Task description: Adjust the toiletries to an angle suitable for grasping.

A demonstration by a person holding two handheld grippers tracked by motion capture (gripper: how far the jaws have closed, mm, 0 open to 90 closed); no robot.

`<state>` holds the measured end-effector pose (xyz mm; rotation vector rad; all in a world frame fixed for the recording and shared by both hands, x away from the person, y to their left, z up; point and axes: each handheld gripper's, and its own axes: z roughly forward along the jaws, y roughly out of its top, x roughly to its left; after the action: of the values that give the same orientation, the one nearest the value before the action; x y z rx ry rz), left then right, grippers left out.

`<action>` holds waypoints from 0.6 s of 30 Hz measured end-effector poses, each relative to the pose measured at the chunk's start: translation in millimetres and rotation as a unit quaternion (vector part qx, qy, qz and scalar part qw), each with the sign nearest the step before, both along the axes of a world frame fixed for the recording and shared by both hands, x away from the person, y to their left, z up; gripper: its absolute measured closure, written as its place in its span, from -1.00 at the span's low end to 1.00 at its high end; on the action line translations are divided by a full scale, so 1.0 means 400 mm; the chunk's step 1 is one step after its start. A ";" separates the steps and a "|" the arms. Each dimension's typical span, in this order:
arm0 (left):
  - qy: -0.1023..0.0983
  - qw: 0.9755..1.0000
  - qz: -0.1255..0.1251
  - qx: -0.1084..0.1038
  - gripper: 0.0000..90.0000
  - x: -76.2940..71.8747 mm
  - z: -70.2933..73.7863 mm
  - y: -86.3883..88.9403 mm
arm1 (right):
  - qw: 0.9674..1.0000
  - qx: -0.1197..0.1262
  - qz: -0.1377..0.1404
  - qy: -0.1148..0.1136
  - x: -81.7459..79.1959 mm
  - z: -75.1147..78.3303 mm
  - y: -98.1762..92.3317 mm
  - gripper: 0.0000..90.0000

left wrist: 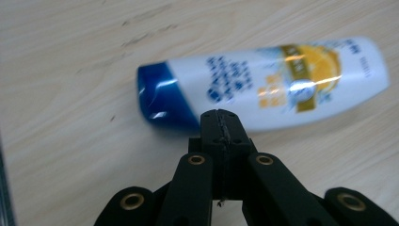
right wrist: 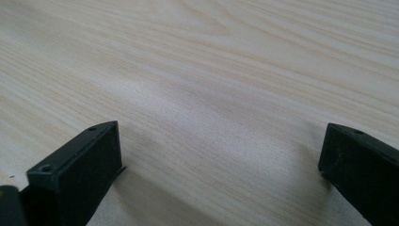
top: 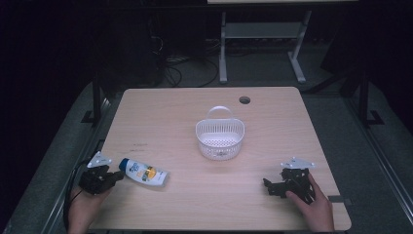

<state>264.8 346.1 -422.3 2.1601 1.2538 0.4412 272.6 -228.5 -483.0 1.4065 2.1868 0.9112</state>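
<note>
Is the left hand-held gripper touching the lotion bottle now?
Cannot tell. In the left gripper view the shut left hand-held gripper overlaps the lotion bottle near its blue cap, showing neither gap nor contact; the high view is too small.

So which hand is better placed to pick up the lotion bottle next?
Left. The left gripper, jaws shut, sits right beside the bottle at its blue cap end. The right gripper, jaws open, rests across the table, well away from it.

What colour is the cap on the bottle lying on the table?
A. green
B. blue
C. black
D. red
B: the bottle lies on its side on the table, and the cap at its end is shiny blue against the white body.
</note>
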 end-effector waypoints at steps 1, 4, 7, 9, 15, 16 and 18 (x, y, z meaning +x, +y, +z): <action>0.000 1.000 0.000 0.000 1.00 0.000 0.000 0.000 | 1.000 0.000 0.000 0.000 0.000 0.000 0.000 -1.00; 0.003 1.000 0.016 0.004 1.00 -0.003 -0.010 0.030 | 1.000 0.000 0.000 0.000 0.000 0.000 0.000 -1.00; 0.005 1.000 0.026 0.008 1.00 0.001 -0.019 0.045 | 1.000 0.000 0.000 0.000 0.000 0.000 0.000 -1.00; 0.008 0.999 0.031 0.016 1.00 0.008 -0.029 0.050 | 1.000 0.000 0.000 0.000 0.000 0.000 0.000 -1.00; 0.014 0.999 0.034 0.015 1.00 0.024 -0.048 0.051 | 1.000 0.000 0.000 0.000 0.000 0.000 0.000 -1.00; 0.014 0.999 0.034 0.013 1.00 0.027 -0.048 0.051 | 1.000 0.000 0.000 0.000 0.000 0.000 0.000 -1.00; 0.013 0.999 0.034 0.013 1.00 0.032 -0.048 0.049 | 1.000 0.000 0.000 0.000 0.000 0.000 0.000 -1.00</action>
<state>277.7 365.6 -441.7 2.1557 1.3457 0.4611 272.7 -228.4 -483.0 1.4058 2.1869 0.9113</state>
